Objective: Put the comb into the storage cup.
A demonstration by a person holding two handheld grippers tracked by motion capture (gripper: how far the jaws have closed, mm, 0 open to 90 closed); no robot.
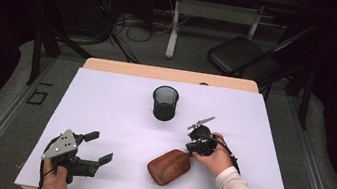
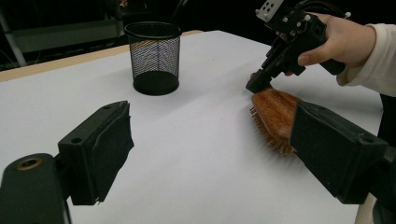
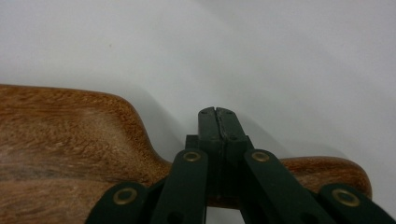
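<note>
Here the wooden hairbrush point(image 1: 169, 166) was pinched at its handle by the right gripper point(image 3: 217, 122), jaws closed, presumably for lifting toward the mesh cup point(image 1: 164, 102). The left gripper point(image 1: 98, 147) was held wide open and empty.

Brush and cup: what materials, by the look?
Brush: looks like wood, reddish-brown with visible grain, smooth satin back; the bristles match in colour, material unclear. Cup: probably metal wire mesh, matte black, see-through lattice with solid rim and base.
</note>
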